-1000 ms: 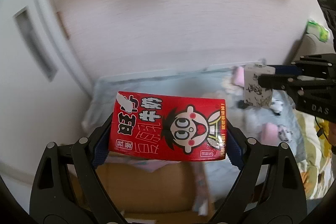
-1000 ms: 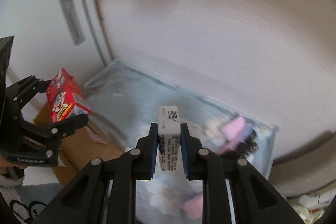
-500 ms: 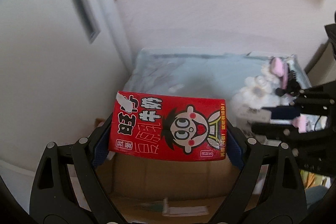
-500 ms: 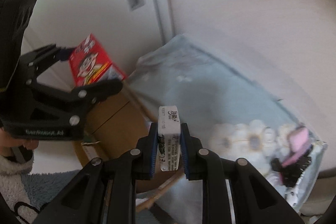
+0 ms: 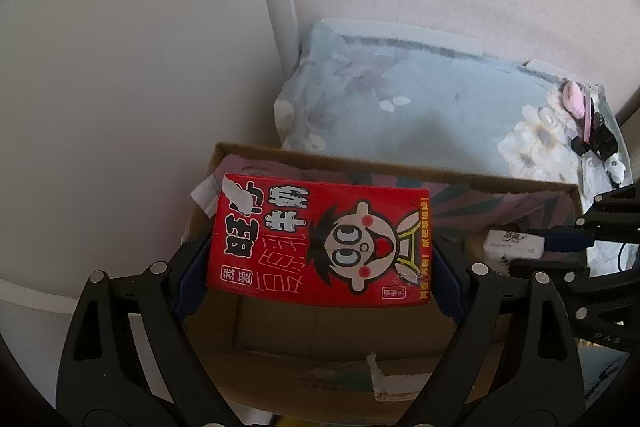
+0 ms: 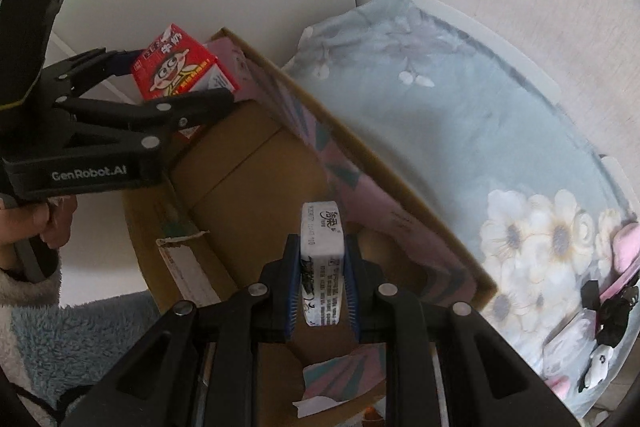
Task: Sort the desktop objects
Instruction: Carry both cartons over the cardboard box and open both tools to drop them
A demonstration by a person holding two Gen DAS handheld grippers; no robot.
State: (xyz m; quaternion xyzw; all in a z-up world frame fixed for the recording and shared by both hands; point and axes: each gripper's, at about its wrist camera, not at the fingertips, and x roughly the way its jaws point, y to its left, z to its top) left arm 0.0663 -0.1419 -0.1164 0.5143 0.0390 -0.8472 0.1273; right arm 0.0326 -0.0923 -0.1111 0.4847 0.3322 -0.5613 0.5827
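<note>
My left gripper (image 5: pixel 320 263) is shut on a red milk carton (image 5: pixel 320 247) with a cartoon face and holds it above the open cardboard box (image 5: pixel 360 163). It also shows in the right wrist view (image 6: pixel 176 75) at the box's far left corner. My right gripper (image 6: pixel 322 267) is shut on a small white tissue pack (image 6: pixel 322 259) and holds it over the box (image 6: pixel 248 163) interior. The pack shows at the right in the left wrist view (image 5: pixel 514 243).
A pale blue floral quilt (image 5: pixel 420 107) lies beyond the box against the wall. Pink and black hair items (image 6: pixel 612 291) lie on its right end. A white door (image 5: pixel 120 67) stands at the left. A blue fluffy rug (image 6: pixel 100 339) lies beside the box.
Both grippers have tilted down and moved over the cardboard box, still holding the carton and the tissue pack. The box interior now fills the lower view.
</note>
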